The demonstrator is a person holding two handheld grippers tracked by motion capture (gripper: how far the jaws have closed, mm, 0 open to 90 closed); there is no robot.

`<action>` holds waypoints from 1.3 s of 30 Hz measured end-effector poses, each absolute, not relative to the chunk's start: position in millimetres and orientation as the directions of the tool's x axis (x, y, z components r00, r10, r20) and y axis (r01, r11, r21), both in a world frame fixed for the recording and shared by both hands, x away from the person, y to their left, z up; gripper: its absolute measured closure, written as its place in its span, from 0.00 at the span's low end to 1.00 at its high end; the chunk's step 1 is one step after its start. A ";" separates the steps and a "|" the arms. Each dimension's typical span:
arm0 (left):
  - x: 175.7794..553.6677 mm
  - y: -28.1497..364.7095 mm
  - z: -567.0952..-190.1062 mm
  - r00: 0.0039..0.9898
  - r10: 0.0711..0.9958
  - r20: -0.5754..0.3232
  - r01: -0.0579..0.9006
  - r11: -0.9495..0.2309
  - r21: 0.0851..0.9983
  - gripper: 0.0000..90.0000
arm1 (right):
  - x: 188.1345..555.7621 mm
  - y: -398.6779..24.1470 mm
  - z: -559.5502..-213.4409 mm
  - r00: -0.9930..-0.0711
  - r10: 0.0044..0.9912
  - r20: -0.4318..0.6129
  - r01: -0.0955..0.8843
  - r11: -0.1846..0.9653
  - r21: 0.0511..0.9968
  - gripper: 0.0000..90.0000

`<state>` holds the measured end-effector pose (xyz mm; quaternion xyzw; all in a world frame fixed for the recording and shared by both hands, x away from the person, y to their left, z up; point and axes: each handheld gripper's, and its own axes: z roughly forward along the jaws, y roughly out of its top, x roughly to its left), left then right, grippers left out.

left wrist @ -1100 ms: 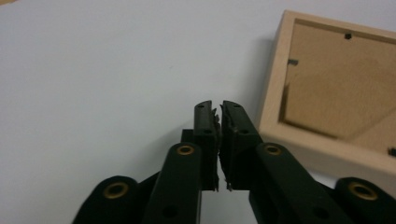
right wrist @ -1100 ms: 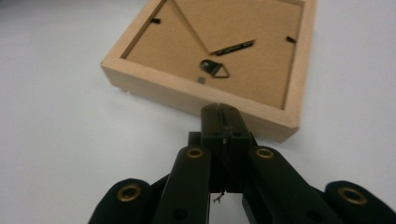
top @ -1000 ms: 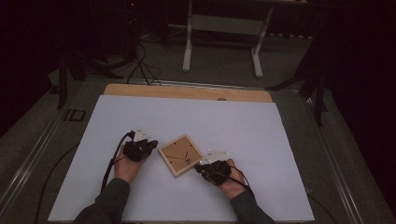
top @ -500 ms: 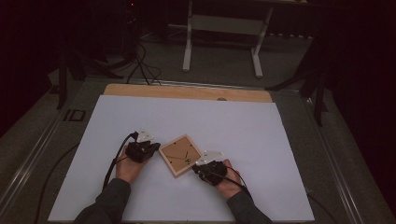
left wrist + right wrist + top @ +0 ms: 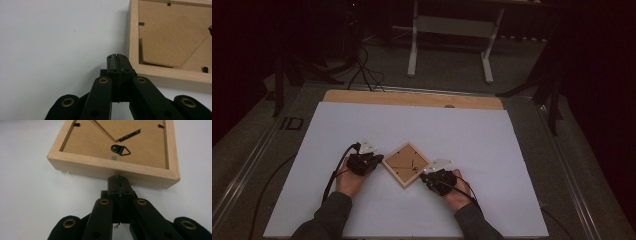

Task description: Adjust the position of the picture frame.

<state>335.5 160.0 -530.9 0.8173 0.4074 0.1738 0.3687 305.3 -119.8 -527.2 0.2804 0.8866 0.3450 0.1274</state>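
We see the wooden picture frame (image 5: 406, 164) lying back-up on the white surface (image 5: 492, 145), near the front edge, turned diamond-wise, with open room all round. Our left hand-held gripper (image 5: 117, 62) and right hand-held gripper (image 5: 119, 185), both jaws together, flank it, holding nothing.

- I'm working in what looks like a lab or recording studio rather than a home.
- My table (image 5: 522, 150) is covered by a plain white sheet, with a wooden edge at the far side.
- It sits on a grey carpeted floor (image 5: 452, 75), the surroundings dark.
- Black cables (image 5: 362, 65) trail over the floor beyond.
- A white metal stand (image 5: 449, 30) rises behind.
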 end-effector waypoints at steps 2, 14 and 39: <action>334.1 159.4 -530.9 0.609 0.793 -0.019 0.539 -0.396 0.743 1.00 | 306.3 -119.6 -528.0 -0.811 0.585 -0.032 0.411 0.607 0.680 1.00; 328.2 155.2 -530.7 0.619 0.785 -0.016 0.533 -0.406 0.743 1.00 | 310.5 -122.7 -528.2 -0.791 0.611 -0.037 0.431 0.598 0.675 1.00; 320.7 148.2 -530.1 0.631 0.776 -0.003 0.524 -0.423 0.739 1.00 | 303.3 -124.1 -519.9 -0.817 0.576 -0.029 0.411 0.617 0.671 1.00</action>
